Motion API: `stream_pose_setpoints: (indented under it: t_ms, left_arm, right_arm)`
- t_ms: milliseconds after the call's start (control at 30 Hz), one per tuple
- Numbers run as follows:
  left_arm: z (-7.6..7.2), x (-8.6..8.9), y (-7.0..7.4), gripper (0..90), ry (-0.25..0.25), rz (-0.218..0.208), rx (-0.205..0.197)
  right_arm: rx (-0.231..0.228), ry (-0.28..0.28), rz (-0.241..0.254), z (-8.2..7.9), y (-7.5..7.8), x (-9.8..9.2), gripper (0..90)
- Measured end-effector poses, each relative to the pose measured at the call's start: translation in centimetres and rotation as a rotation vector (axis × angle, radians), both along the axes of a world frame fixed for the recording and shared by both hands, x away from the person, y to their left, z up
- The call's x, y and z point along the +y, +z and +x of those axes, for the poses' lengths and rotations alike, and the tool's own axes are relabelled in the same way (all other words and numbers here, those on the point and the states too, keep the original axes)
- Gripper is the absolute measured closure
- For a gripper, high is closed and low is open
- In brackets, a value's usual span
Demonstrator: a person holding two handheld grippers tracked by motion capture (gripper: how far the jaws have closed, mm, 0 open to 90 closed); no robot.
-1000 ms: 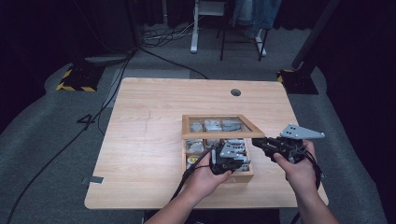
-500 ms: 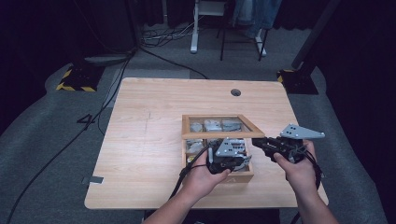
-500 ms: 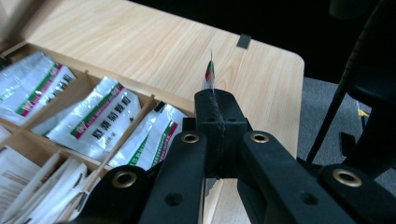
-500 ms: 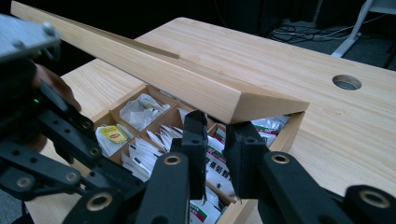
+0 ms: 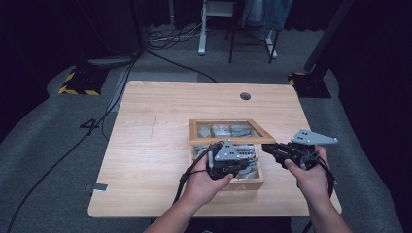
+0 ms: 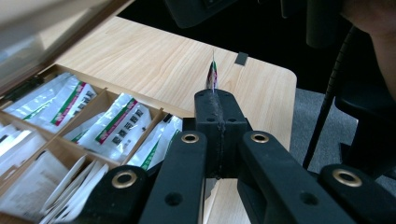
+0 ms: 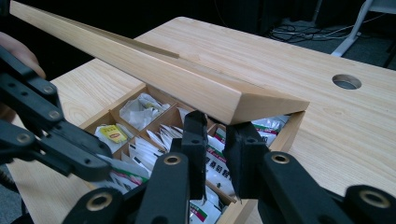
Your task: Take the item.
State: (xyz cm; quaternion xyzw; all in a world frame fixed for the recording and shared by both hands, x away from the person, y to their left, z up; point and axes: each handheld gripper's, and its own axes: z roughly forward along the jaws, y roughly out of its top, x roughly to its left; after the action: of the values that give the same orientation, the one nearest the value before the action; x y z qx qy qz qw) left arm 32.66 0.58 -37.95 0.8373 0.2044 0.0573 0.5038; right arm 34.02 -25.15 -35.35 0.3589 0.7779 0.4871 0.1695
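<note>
A wooden tea box [image 5: 248, 184] stands near the table's front edge with its framed lid [image 5: 228, 140] raised. Its compartments hold white tea sachets [image 6: 116, 126]. My left gripper [image 6: 214, 95] is shut on one sachet [image 6: 212, 77], seen edge-on sticking up past the jaw tips. In the high view the left gripper [image 5: 245, 162] hovers over the box's front compartments. My right gripper [image 7: 215, 123] is at the lid's front corner [image 7: 261, 105], jaws a narrow gap apart, tips against the lid's lower edge. In the high view the right gripper [image 5: 266, 147] reaches in from the right.
The light wooden table [image 5: 155, 145] has a round cable hole [image 5: 245, 96] at the back. A yellow-labelled tea bag [image 7: 112, 134] and a crumpled wrapper [image 7: 137, 109] lie in the box's far compartments. Cables, a stand base and hazard-striped blocks sit on the floor beyond.
The left hand and its gripper have edged a little to the left over the box. The right gripper and the lid have stayed put.
</note>
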Motion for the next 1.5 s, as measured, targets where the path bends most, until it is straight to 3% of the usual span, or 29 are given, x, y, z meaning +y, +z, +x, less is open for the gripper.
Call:
stream_pose_setpoints:
  t_ms: [433,600,900,1200,1500]
  left_arm:
    - [-1.1,4.7,1.2,89.9,0.061,-0.009,-0.030]
    - [-1.6,7.1,2.0,89.9,0.103,0.010,-0.053]
    - [-1.9,9.4,2.2,89.8,0.146,0.060,-0.045]
    - [-2.1,11.6,2.2,89.8,0.198,0.063,-0.037]
    - [-1.8,14.8,1.8,89.8,0.296,0.064,-0.014]
  right_arm:
    - [-0.004,-0.004,-0.004,0.0,-0.1,0.1,78.3]
    - [-0.003,-0.003,-0.004,0.1,-0.1,0.2,78.3]
    - [-0.006,-0.009,0.002,0.0,-0.2,0.2,78.3]
    - [-0.019,-0.011,0.016,0.2,0.0,0.3,78.3]
    - [-0.024,-0.004,0.020,0.4,0.2,0.3,78.3]
